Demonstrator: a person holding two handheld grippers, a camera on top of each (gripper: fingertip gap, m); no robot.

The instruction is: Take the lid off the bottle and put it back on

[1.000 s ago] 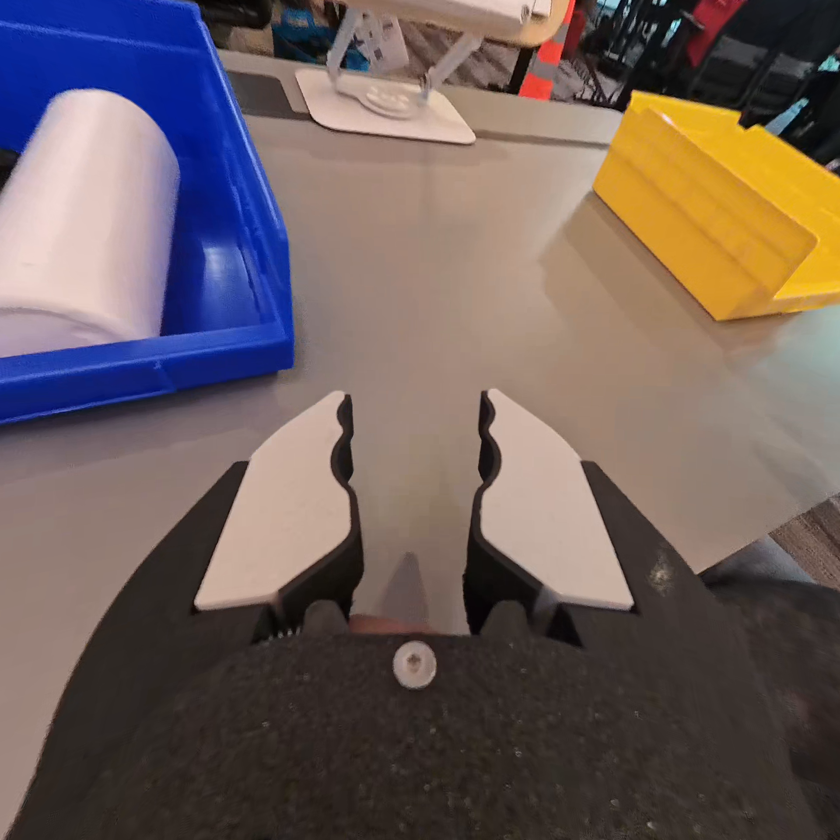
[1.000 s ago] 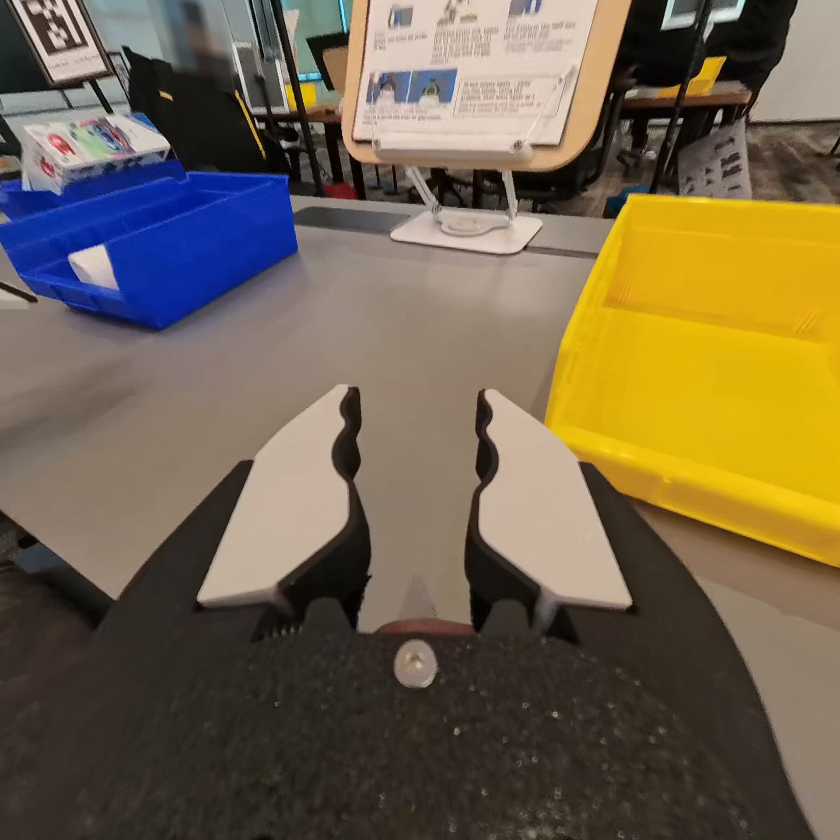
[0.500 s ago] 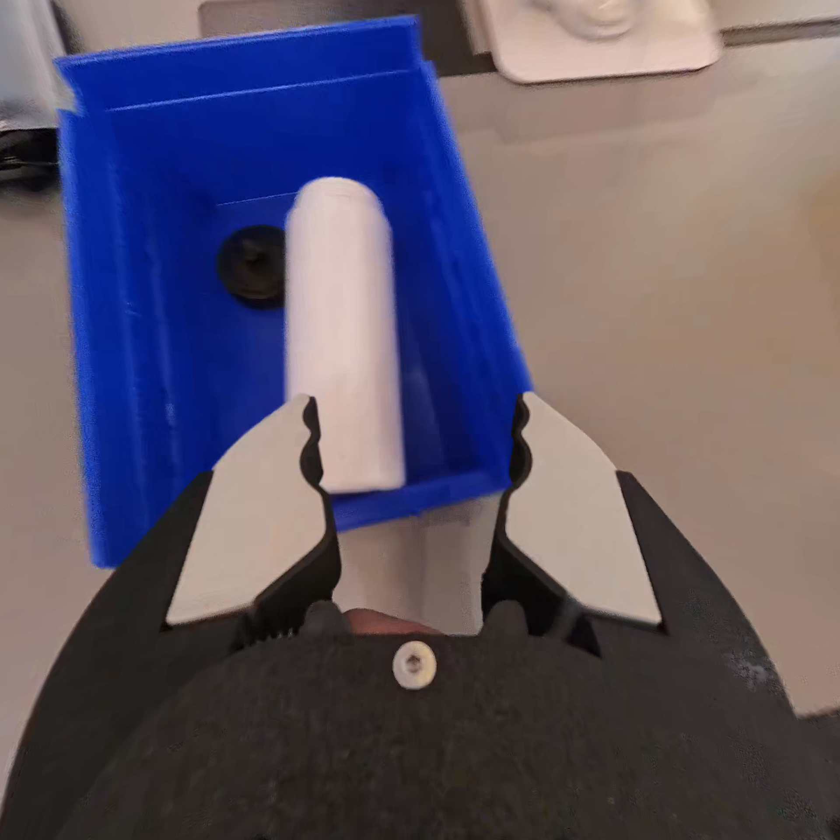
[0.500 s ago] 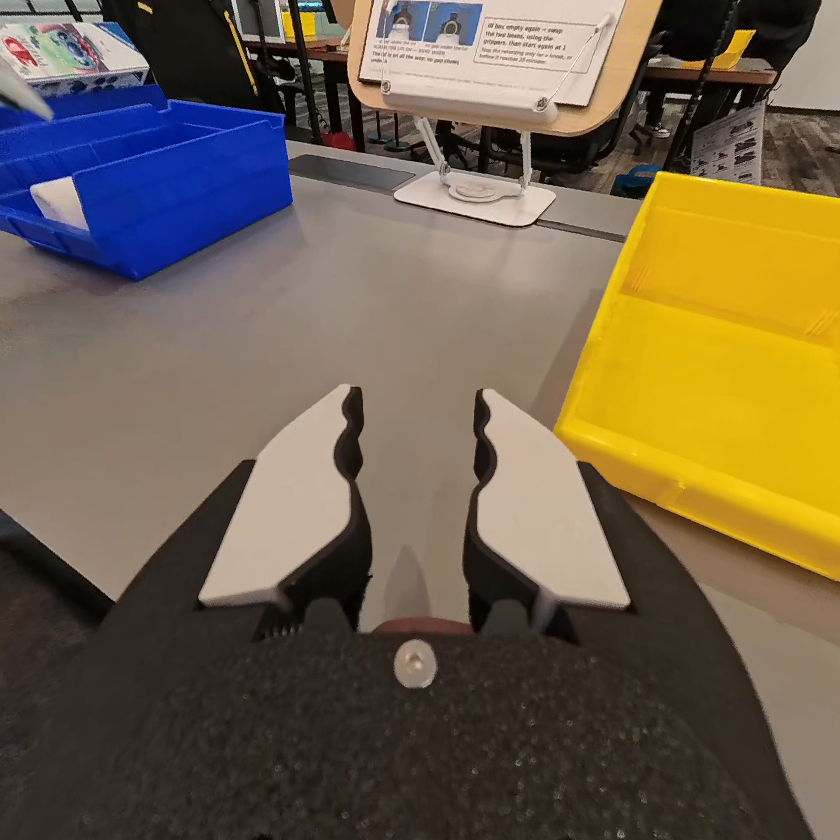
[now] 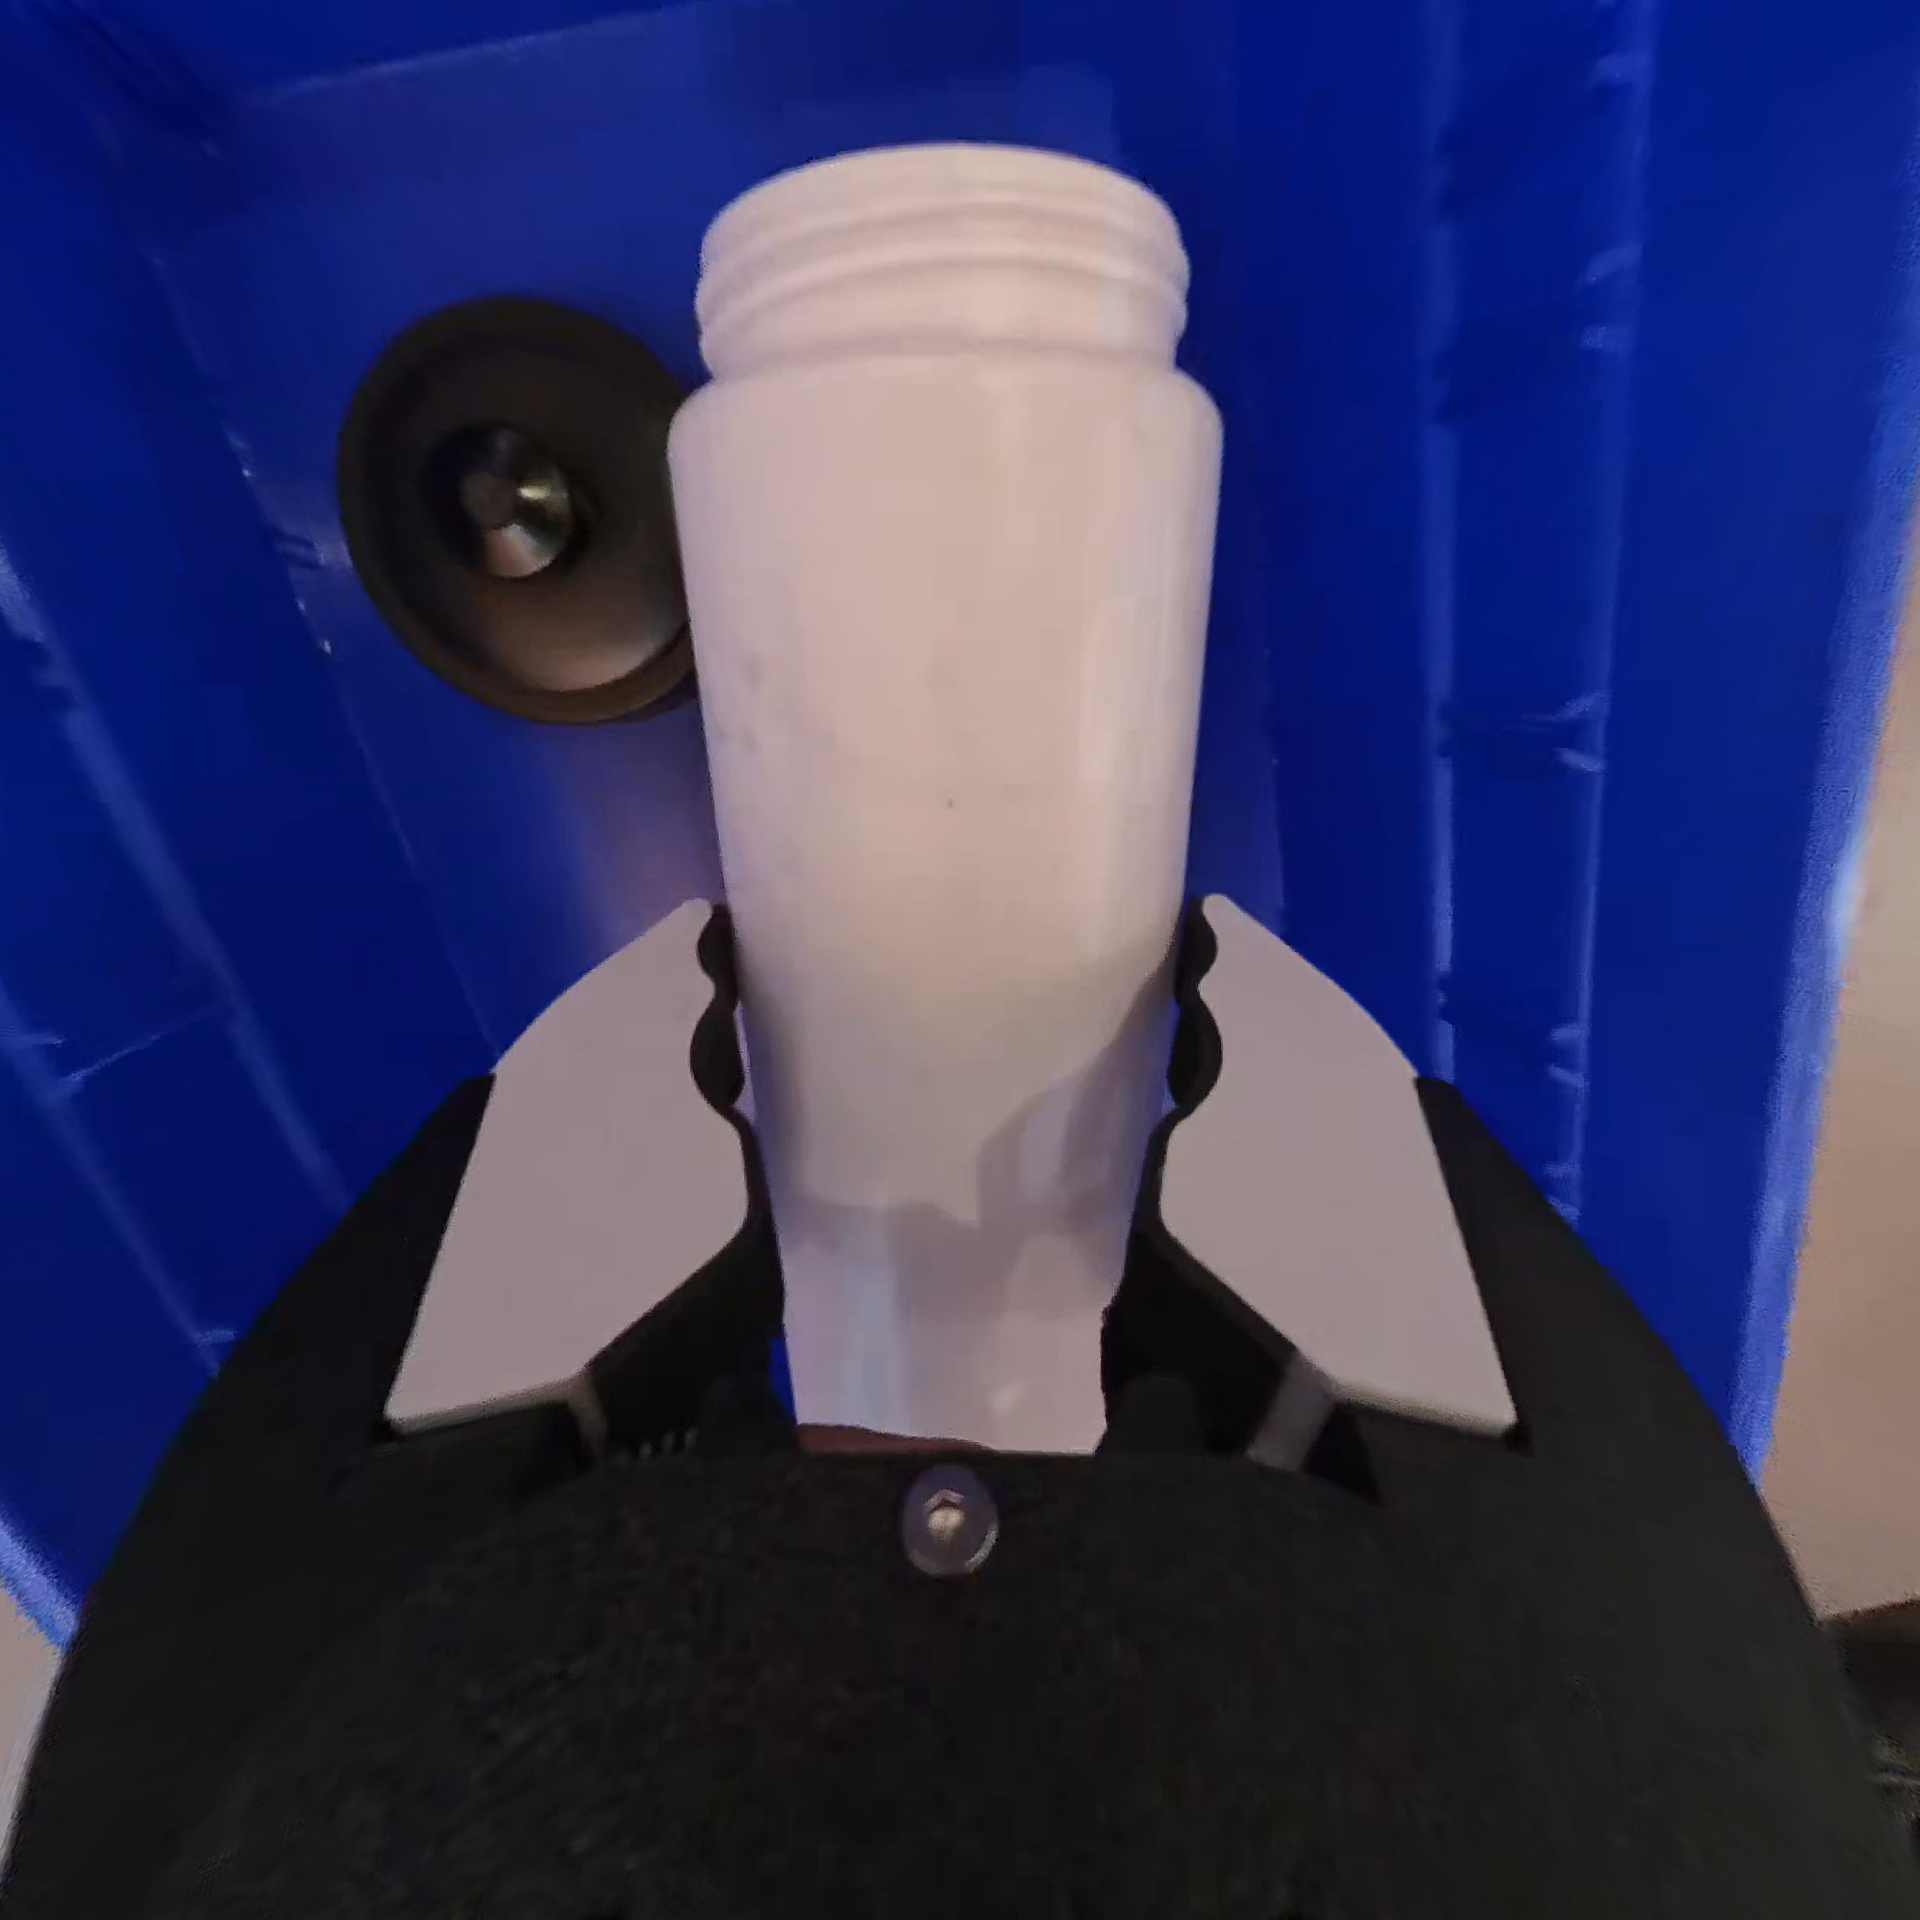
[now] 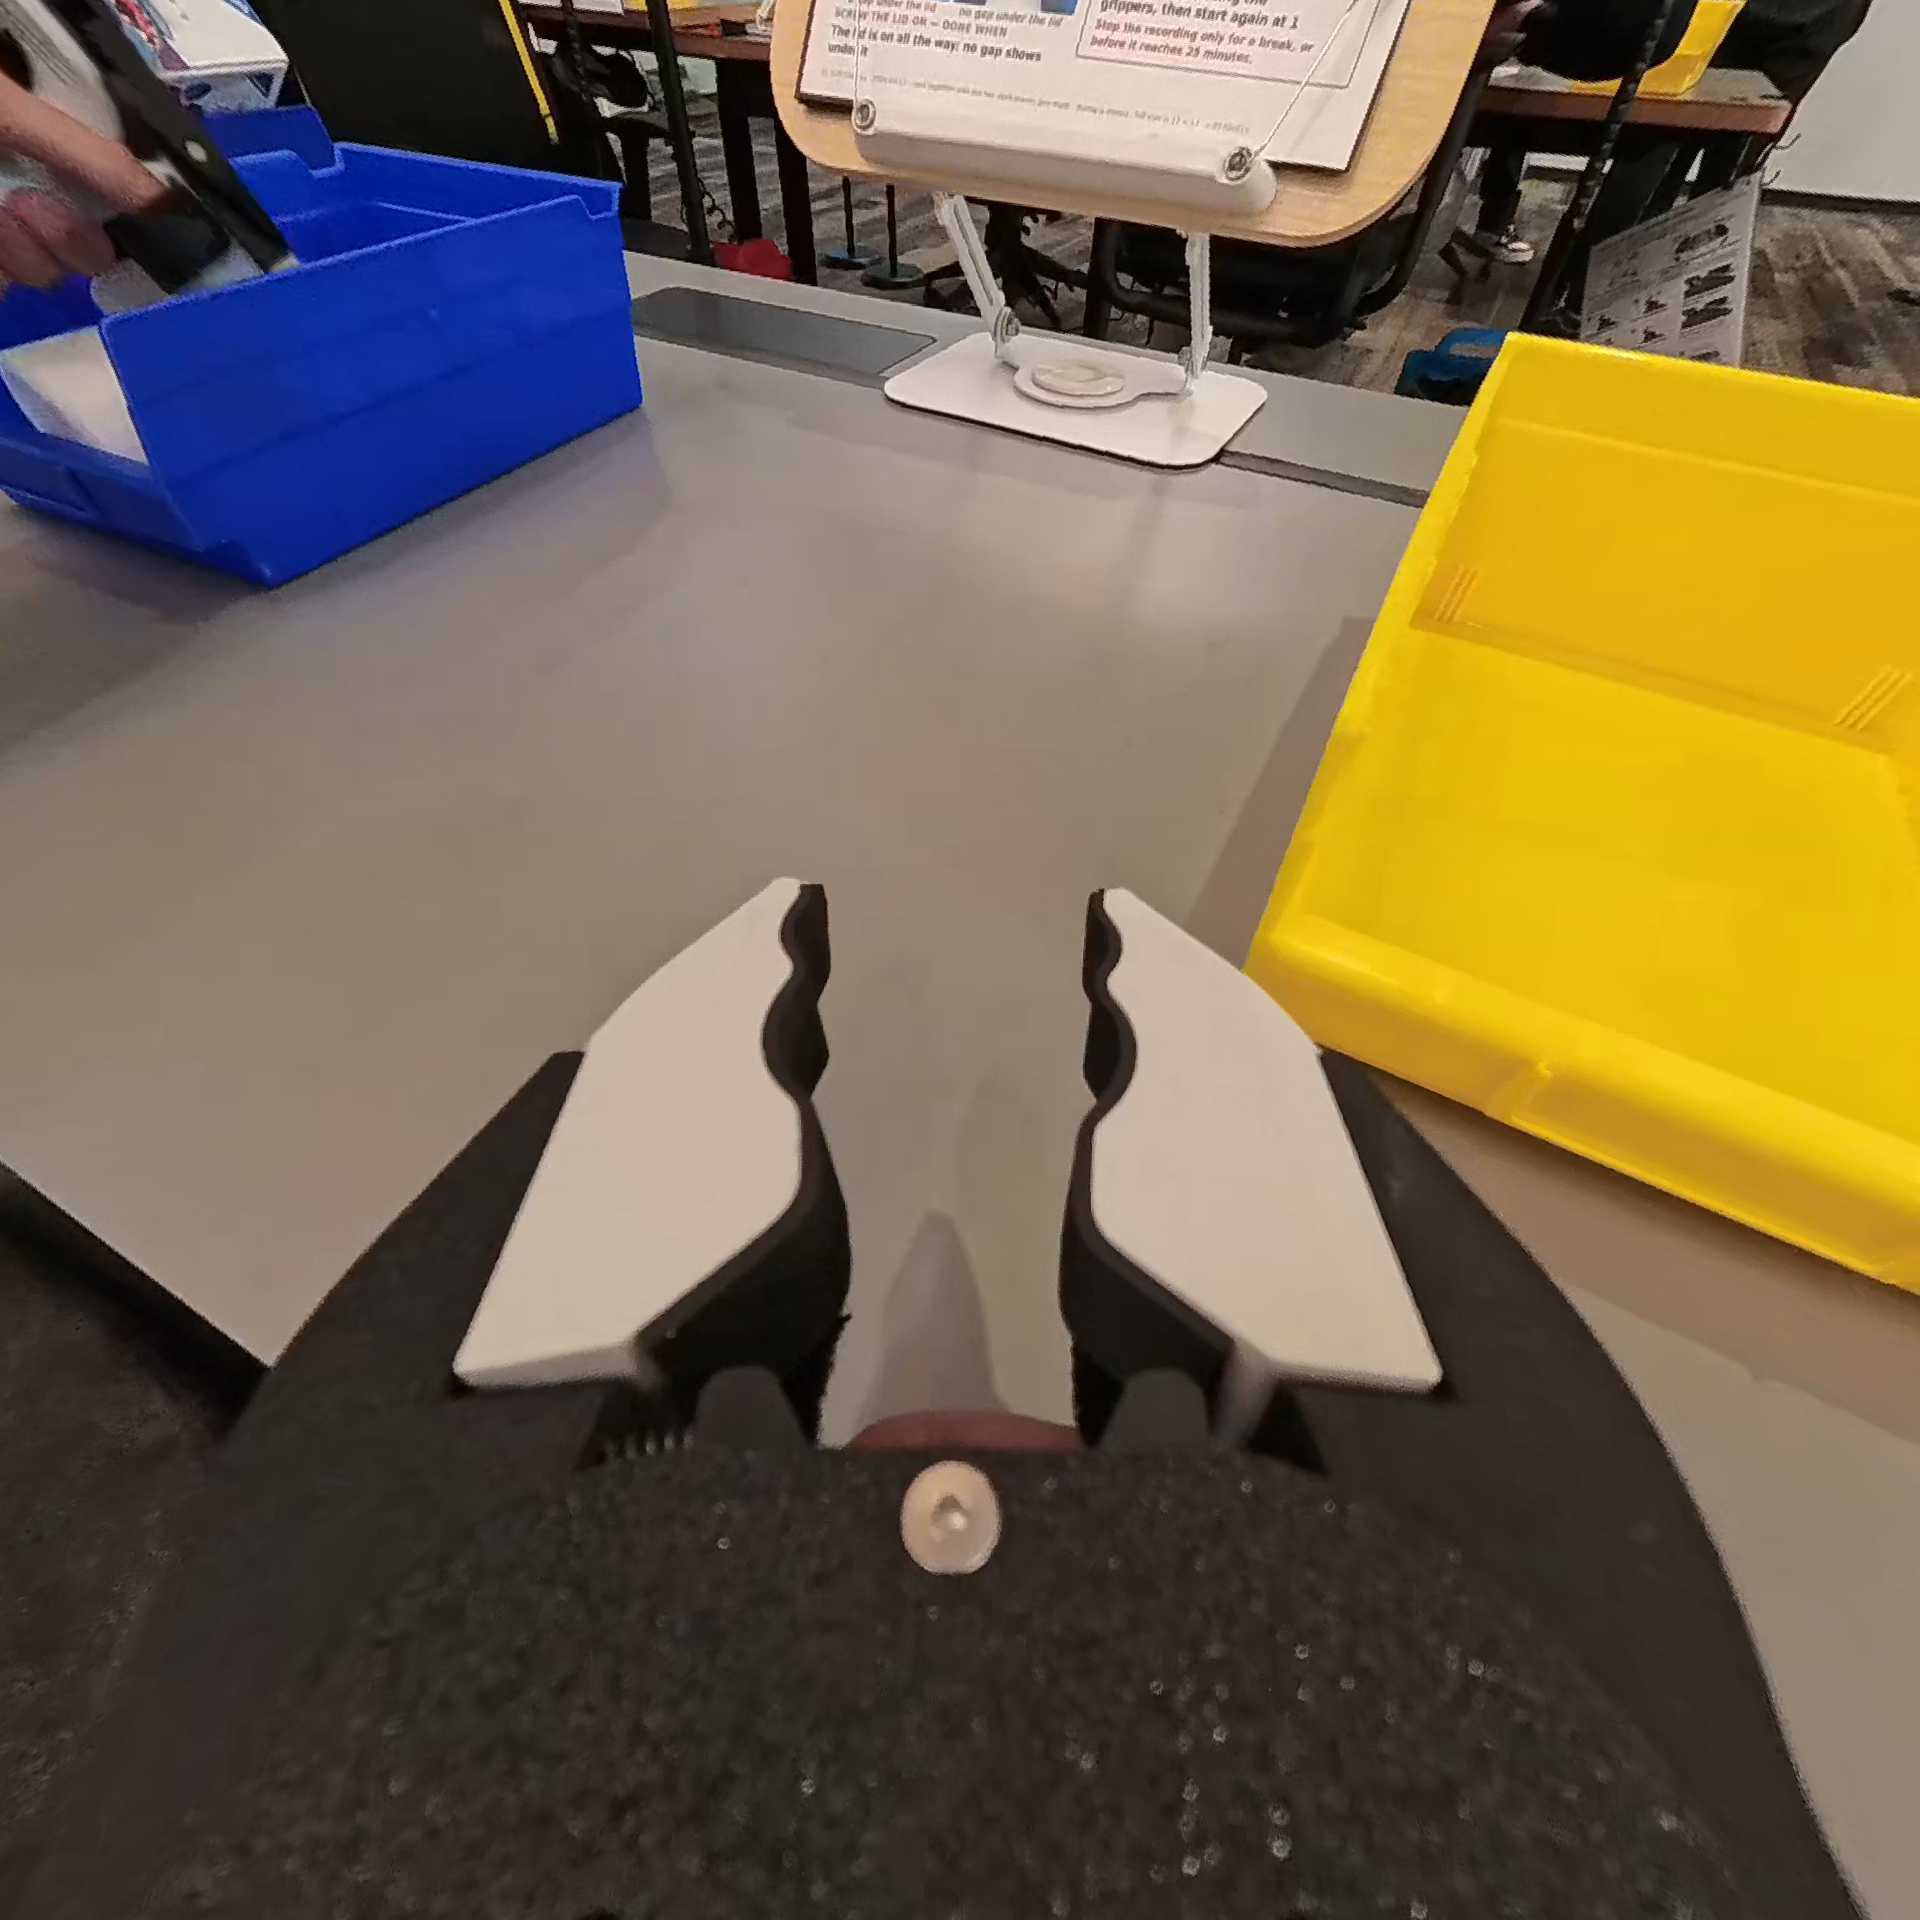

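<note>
Bottle, white and smooth, lies on its side in the blue bin in the left wrist view, its bare threaded neck toward 12 o'clock and its base toward 6. The left tool straddles the lower body, jaws set wide with a finger along each flank; whether they press yet I cannot tell. At 10 o'clock from the body, touching or just beside its shoulder, the black lid rests with its inside facing up. I judge the plastic stiff, light and slick, so the straight lower body is the place to grip, keeping clear of the threads

In the right wrist view, the right tool hovers empty over the grey counter, jaws moderately apart. The yellow bin sits at 2 o'clock and the blue bin at 10 o'clock, where the bottle's base shows white
</note>
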